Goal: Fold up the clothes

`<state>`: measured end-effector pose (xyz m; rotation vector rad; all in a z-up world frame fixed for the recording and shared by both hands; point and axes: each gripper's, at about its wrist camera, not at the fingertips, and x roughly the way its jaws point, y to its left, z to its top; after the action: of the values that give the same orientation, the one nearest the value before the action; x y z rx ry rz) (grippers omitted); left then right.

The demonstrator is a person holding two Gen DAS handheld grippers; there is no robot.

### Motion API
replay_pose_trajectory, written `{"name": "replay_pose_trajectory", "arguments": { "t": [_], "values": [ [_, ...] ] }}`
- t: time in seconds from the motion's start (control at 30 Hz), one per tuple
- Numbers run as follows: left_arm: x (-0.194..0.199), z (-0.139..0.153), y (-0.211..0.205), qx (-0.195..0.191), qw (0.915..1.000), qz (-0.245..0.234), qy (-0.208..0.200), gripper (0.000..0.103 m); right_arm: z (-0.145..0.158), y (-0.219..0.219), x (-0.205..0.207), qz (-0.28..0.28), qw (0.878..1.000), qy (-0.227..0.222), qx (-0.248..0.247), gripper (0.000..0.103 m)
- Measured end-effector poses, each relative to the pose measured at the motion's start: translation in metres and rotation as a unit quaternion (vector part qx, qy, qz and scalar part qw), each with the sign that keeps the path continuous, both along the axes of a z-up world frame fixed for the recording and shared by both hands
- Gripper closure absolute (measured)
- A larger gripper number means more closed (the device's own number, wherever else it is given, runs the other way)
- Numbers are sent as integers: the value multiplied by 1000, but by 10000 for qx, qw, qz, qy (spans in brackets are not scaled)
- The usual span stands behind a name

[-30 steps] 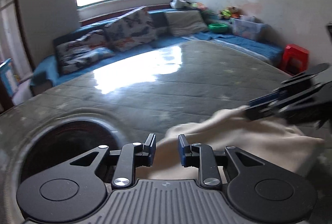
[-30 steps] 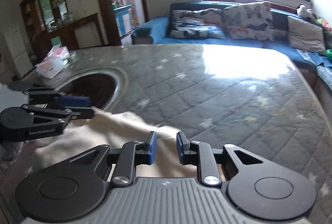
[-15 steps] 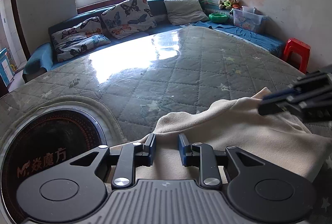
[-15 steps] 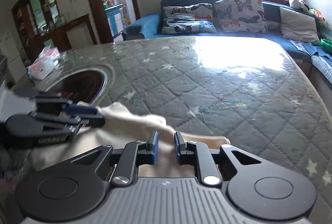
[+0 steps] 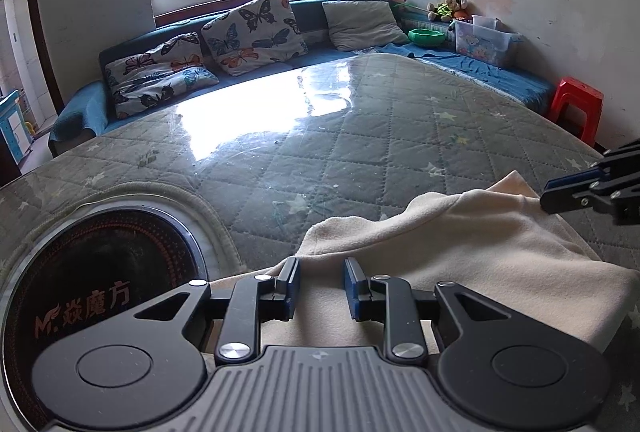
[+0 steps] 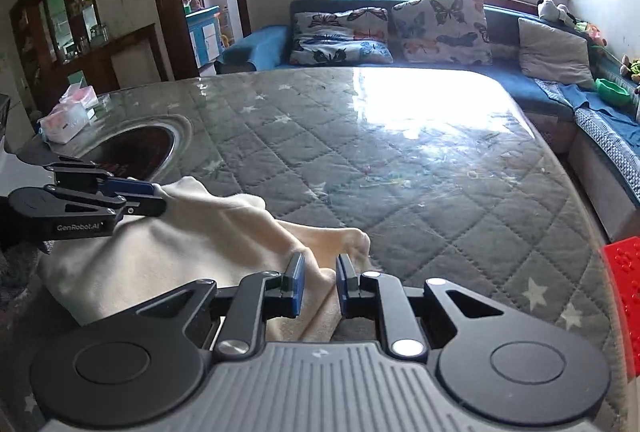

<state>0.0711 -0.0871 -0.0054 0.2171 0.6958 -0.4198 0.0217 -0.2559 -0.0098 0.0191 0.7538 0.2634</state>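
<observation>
A cream cloth [image 5: 460, 244] lies bunched on the near part of a quilted grey table cover [image 5: 360, 151]. My left gripper [image 5: 322, 268] is shut on the cloth's left edge, with fabric filling the narrow gap between its blue pads. From the right wrist view the left gripper [image 6: 156, 197] pinches a raised corner of the cloth [image 6: 180, 244]. My right gripper [image 6: 320, 264] is shut on a fold at the cloth's right end. In the left wrist view the right gripper [image 5: 548, 193] holds another lifted corner. The cloth sags between the two grips.
A round dark hob [image 5: 100, 272] is set into the table at the left, with a tissue pack [image 6: 66, 117] beyond it. A blue sofa with butterfly cushions [image 5: 248, 31] runs along the far side. A red stool [image 5: 576, 107] stands past the table's right edge.
The right gripper has shifted a little across the table with its fold, and its jaws have narrowed slightly. The left gripper has stayed put, still gripping the cloth.
</observation>
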Motion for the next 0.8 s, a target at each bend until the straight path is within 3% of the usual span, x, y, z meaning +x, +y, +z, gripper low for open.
{"name": "replay_pose_trajectory", "arguments": {
  "t": [0.43, 0.57, 0.8],
  "values": [
    [-1, -1, 0, 35, 10000, -21, -49, 75, -16, 6, 8, 76, 9999, 71, -65, 85],
    [-1, -2, -1, 49, 10000, -17, -59, 74, -15, 11, 5, 123, 9997, -27, -189, 98],
    [-3, -3, -1, 70, 9999, -12, -118, 71, -14, 16, 5, 63, 9984, -127, -546, 99]
  ]
}}
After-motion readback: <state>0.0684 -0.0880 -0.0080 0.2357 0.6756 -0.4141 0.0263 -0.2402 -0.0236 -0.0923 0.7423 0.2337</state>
